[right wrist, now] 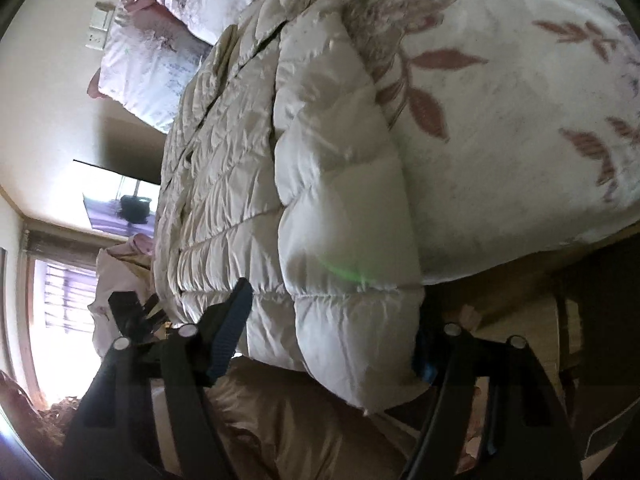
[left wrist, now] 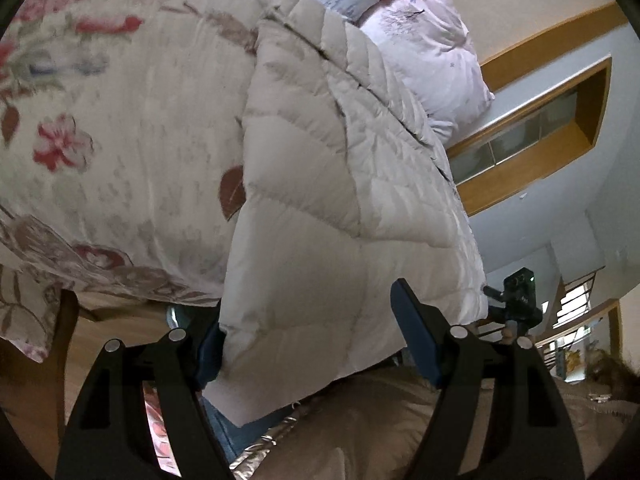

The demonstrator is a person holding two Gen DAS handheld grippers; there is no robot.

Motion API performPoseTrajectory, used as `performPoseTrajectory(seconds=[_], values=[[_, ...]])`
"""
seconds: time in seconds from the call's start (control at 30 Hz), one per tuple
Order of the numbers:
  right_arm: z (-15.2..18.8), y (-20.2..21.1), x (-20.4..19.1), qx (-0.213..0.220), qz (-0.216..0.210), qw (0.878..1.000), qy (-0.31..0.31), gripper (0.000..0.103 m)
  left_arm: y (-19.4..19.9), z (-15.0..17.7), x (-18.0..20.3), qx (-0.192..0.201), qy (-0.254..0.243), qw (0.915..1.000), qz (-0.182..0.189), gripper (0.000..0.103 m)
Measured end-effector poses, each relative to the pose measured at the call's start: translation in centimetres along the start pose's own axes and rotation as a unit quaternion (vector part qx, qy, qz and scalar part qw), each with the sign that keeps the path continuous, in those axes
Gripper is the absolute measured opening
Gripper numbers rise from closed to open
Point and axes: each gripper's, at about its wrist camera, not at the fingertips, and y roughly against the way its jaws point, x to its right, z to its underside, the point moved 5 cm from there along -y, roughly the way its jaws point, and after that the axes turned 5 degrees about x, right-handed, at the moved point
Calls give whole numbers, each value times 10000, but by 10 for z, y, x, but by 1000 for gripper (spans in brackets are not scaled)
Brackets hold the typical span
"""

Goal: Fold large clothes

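Observation:
A white quilted down jacket [left wrist: 320,184] lies along a bed with a floral sheet [left wrist: 120,120]. Its near hem hangs over the bed's edge. My left gripper [left wrist: 316,340] is open, its blue pads [left wrist: 416,340] on either side of the jacket's hem corner. In the right wrist view the same jacket [right wrist: 312,184] runs away across the floral sheet [right wrist: 500,140]. My right gripper [right wrist: 328,340] is open, its blue pads [right wrist: 230,332] straddling the hem's other corner. The far pad of each gripper is partly hidden by the fabric.
Pink and white pillows [left wrist: 432,52] lie at the head of the bed, also in the right wrist view [right wrist: 160,52]. The person's beige coat [left wrist: 380,432] fills the bottom. My other gripper's camera [left wrist: 520,300] shows at the right. A window [right wrist: 64,300] is at the left.

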Motion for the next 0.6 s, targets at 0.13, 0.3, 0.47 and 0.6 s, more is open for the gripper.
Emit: performPoseTrajectory(seconds=[0.13, 0.3, 0.47, 0.6], values=[[6, -1, -10, -43, -29, 9997, 243, 22, -1, 4, -3, -28, 174, 9995, 264, 48], [5, 9, -38, 138, 22, 9972, 728, 16, 11, 7, 1, -12, 100, 9991, 414, 18], [-4, 23, -68, 569, 72, 9904, 1257, 13, 28, -2, 22, 172, -301, 9983, 460, 14], [-20, 45, -98, 1624, 99, 9707, 1771, 12, 34, -22, 36, 542, -621, 9962, 273, 13]])
